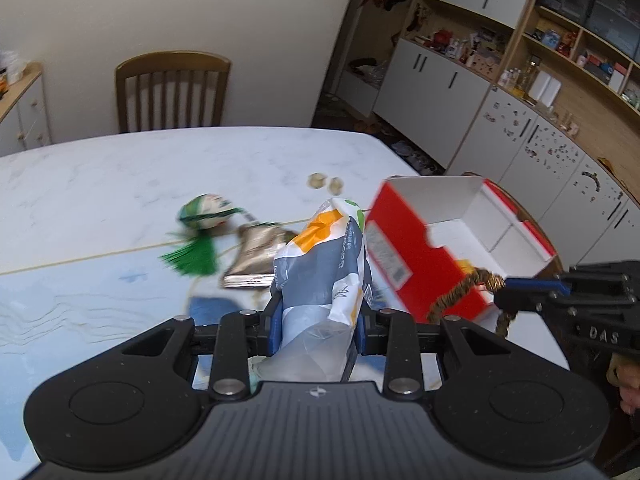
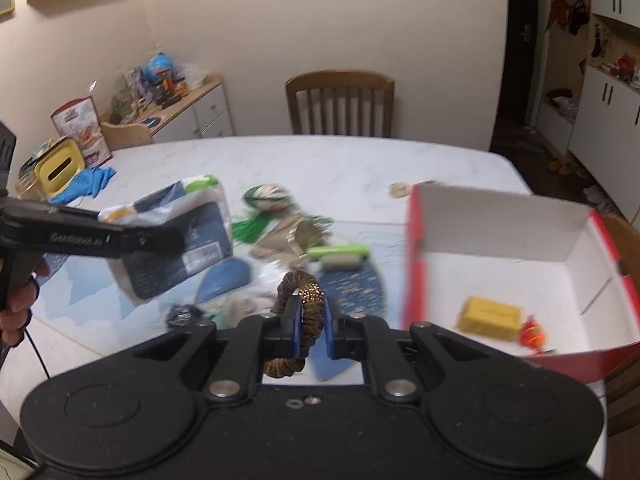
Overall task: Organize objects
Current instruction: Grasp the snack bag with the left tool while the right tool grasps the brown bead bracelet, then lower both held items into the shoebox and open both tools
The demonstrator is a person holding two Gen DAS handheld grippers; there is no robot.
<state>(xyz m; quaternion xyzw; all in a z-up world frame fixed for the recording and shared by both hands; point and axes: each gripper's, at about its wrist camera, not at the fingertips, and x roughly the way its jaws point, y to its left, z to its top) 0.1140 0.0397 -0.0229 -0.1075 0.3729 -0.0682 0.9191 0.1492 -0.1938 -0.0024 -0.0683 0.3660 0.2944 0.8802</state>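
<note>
Both hands loaded, mid-carry. My left gripper is clamped on a soft plastic packet printed in grey, white and orange, lifted clear of the marble-look white table. My right gripper is pinched onto a brown braided fabric ring with a beaded gold patch, also off the surface. The red cardboard box with white inside sits at my three o'clock in the right wrist view, open, with a yellow block and a small orange piece already in it. So I reckon this is the delivery step: ring goes in first, since it's nearest. Next move needs a swing right over the box's near wall, then release above bare floor. Packet follows, from the box's nine o'clock side. A green tasselled ornament and gold foil wrapper wait on the table at twelve o'clock.
</note>
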